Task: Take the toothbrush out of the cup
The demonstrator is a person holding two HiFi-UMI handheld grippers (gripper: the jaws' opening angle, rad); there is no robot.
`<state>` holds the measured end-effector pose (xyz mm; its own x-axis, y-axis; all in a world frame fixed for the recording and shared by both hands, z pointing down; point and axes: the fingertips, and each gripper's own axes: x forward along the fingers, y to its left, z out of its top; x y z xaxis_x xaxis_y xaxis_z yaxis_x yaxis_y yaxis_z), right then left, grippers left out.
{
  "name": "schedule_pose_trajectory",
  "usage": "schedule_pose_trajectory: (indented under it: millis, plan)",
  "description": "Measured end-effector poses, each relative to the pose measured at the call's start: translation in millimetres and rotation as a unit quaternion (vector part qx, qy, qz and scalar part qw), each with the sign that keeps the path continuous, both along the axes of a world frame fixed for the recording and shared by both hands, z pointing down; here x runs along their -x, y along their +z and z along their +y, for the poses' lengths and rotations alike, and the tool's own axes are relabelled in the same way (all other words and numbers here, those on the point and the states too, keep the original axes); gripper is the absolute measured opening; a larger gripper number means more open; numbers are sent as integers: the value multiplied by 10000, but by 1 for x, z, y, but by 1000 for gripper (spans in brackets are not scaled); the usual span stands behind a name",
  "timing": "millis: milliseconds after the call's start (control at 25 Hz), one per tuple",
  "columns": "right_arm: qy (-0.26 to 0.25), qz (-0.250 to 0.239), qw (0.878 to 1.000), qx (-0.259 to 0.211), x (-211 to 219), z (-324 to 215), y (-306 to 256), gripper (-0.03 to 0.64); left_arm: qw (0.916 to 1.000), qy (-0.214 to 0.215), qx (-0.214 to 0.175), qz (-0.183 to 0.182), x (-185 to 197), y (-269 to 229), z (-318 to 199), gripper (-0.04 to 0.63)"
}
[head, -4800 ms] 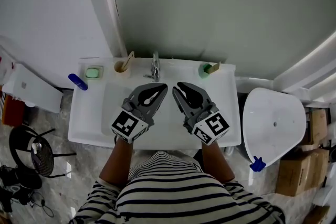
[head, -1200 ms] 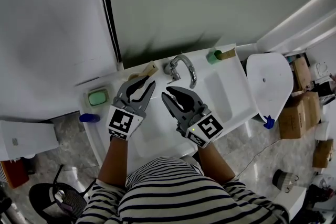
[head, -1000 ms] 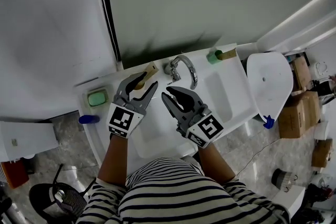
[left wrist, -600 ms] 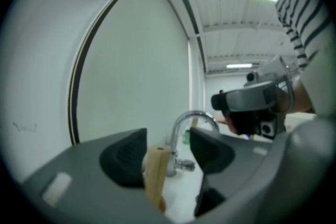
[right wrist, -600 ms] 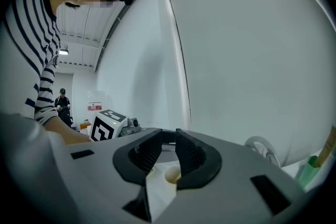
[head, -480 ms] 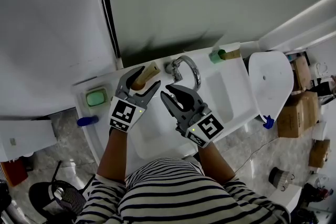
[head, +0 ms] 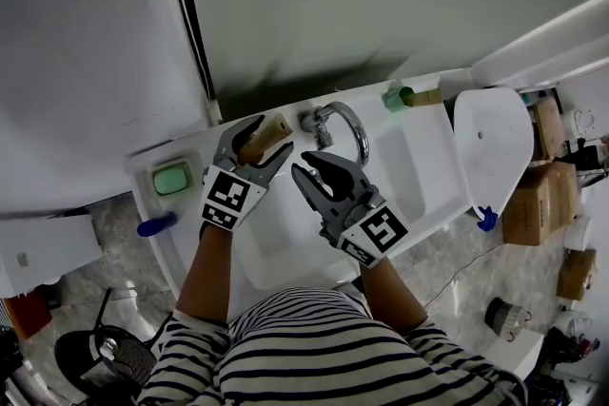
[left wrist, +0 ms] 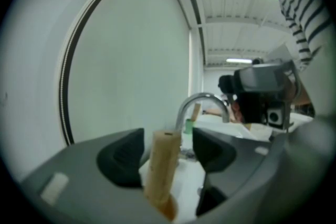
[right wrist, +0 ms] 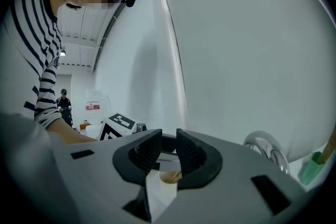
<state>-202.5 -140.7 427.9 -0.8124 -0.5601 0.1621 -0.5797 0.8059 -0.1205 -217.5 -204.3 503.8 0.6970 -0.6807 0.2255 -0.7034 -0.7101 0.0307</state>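
Observation:
A tan wooden toothbrush (head: 265, 137) leans out of a tan cup (left wrist: 167, 210) on the back ledge of the white sink (head: 285, 233), left of the faucet. My left gripper (head: 274, 136) straddles it. Its jaws are opening wide, and the handle (left wrist: 163, 162) stands between the pads (left wrist: 124, 158) with a gap on both sides. My right gripper (head: 310, 165) hovers over the basin near the faucet. Its jaws are a narrow slit apart with nothing between them (right wrist: 169, 152). A second toothbrush (head: 424, 96) sits in a green cup (head: 396, 98) at the right.
The chrome faucet (head: 335, 123) arches between the two cups. A green soap dish (head: 171, 178) sits on the left corner, with a blue object (head: 155, 225) below it. A white toilet lid (head: 491, 147) stands right of the sink. The wall is close behind.
My left gripper's jaws have spread wide and moved forward and down around the tan toothbrush. My right gripper has hardly shifted.

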Motion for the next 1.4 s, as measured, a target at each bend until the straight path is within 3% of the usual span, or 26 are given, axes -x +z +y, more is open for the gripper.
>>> schedule_pose_trajectory:
  millis: [320, 680, 1080, 1400]
  plan:
    - [-25, 3, 10000, 67, 5, -11, 7, 62, 9994, 129, 245, -203, -7, 23, -10, 279]
    - [-47, -6, 9999, 144, 8, -20, 13, 62, 9986, 163, 254, -432, -9, 32, -20, 273]
    - [-115, 13, 9998, 173, 10, -22, 15, 63, 9984, 77, 172, -526, -3, 29, -22, 97]
    - [-115, 46, 9998, 146, 10, -20, 13, 61, 9988, -21, 150, -456, 5, 23, -22, 63]
